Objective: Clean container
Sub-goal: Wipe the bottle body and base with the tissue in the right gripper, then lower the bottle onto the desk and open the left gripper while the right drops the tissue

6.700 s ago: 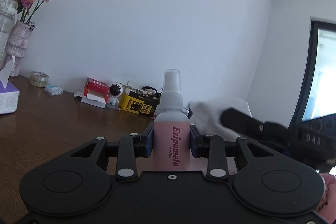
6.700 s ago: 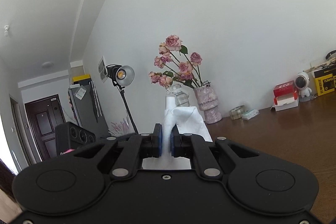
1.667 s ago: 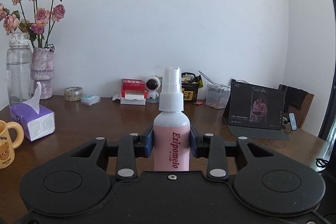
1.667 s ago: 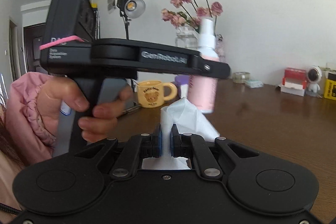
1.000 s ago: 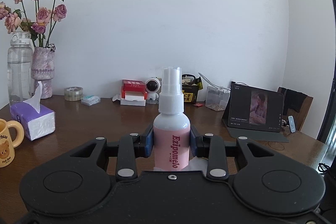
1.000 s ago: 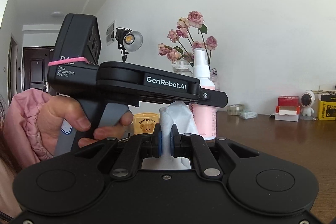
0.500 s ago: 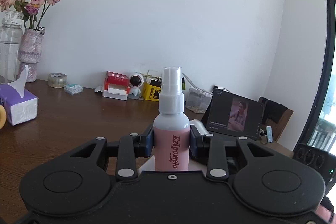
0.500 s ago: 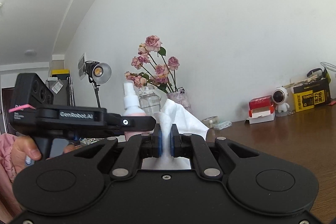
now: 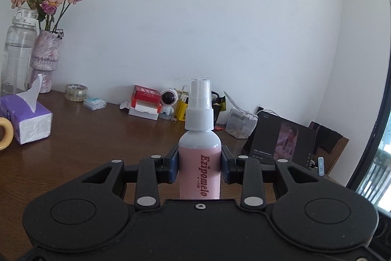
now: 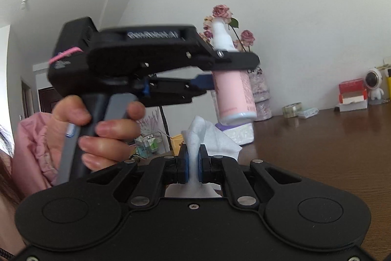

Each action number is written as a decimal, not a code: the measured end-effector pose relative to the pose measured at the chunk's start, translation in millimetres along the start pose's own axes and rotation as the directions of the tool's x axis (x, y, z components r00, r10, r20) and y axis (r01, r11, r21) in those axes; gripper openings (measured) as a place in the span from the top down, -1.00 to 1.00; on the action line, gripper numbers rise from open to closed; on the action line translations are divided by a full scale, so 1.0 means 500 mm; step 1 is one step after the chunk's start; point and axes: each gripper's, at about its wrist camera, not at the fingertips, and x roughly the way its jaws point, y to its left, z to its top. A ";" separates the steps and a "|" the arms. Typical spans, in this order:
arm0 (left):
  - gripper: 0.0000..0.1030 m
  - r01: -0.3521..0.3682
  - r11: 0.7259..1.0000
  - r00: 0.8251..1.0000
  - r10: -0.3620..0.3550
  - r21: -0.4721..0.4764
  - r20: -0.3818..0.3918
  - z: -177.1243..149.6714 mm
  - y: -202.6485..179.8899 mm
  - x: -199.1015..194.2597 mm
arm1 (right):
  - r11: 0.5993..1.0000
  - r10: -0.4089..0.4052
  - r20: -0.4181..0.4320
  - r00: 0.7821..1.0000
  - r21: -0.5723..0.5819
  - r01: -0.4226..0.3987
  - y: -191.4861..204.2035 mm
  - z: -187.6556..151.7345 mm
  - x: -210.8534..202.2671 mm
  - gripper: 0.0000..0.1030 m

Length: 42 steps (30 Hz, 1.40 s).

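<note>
My left gripper is shut on a pink spray bottle with a white pump cap, held upright above the wooden table. In the right wrist view the same bottle hangs in the left gripper, raised above the table and just beyond the tissue. My right gripper is shut on a white tissue, whose loose end sticks up in front of its fingers, below the bottle's base.
A purple tissue box, a yellow mug, a water bottle and a vase of roses stand at the left. Tape, small boxes and a toy line the back wall. A tablet stands at the right.
The left gripper with the bottle has risen and come closer in front of the right gripper, over the tissue. The left view has swung back left. Both grips are unchanged.
</note>
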 end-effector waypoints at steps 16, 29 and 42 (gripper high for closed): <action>0.35 0.031 0.999 0.999 -0.030 0.037 -0.014 -0.013 -0.027 -0.001 | 0.974 -0.211 0.031 0.977 0.087 0.208 -0.063 0.033 -0.029 0.82; 0.35 -0.033 0.997 0.999 0.034 0.065 -0.006 -0.010 -0.014 0.082 | 0.982 -0.154 -0.113 0.982 0.096 0.165 -0.004 -0.011 -0.022 0.84; 0.35 -0.246 0.958 0.959 0.263 0.147 -0.108 -0.065 0.006 0.314 | 0.880 -0.439 -0.056 0.897 0.172 0.442 -0.072 0.045 -0.151 0.84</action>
